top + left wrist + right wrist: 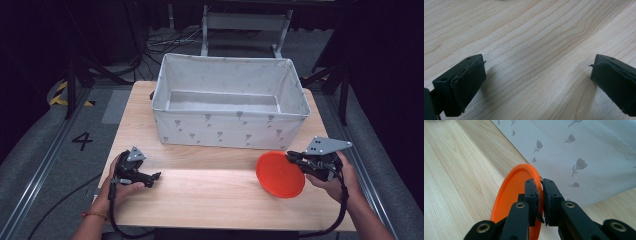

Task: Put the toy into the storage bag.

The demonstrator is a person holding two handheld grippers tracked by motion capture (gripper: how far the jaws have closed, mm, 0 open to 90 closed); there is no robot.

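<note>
Clamping the orange plate (280, 174) by its rim, the right gripper (294, 158) holds it tilted beside the fabric bin (231, 129); left gripper (155, 176) gapes.

A single digit can be read: a black "4" (82, 141) marked on the grey floor (60, 165), at about nine o'clock from the tabletop (210, 195) in the high view. At about ten o'clock from the tabletop, yellow and black hazard stripes (61, 95) lie on the floor. The white fabric bin (227, 131) carries a repeated grey flower print, without letters or brand name. Nothing else is legible.
</note>
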